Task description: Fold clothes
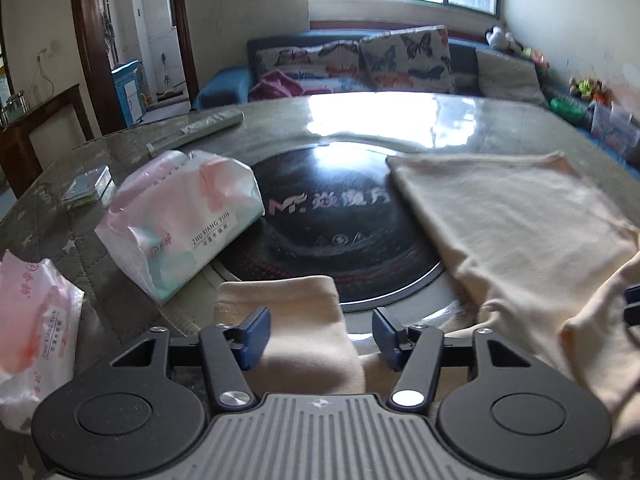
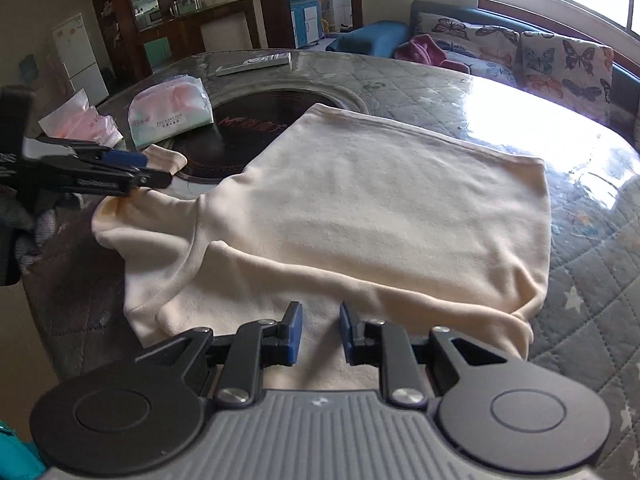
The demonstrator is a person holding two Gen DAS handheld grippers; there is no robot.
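Note:
A cream long-sleeved top (image 2: 380, 200) lies spread on the round table, body toward the far right; it also shows in the left wrist view (image 1: 512, 232). Its left sleeve (image 1: 292, 320) stretches out flat between the fingers of my open left gripper (image 1: 322, 334), cuff pointing away. That gripper shows from the side in the right wrist view (image 2: 136, 168), low over the sleeve cuff (image 2: 168, 162). My right gripper (image 2: 320, 334) is open, fingers a small gap apart, hovering over the near edge of the top with nothing held.
Two tissue packs (image 1: 180, 216) (image 1: 32, 336) sit on the left of the table. A black round hotplate (image 1: 332, 224) is set in the middle, partly under the top. A remote (image 2: 256, 63) lies at the far edge. A sofa (image 1: 360, 64) stands behind.

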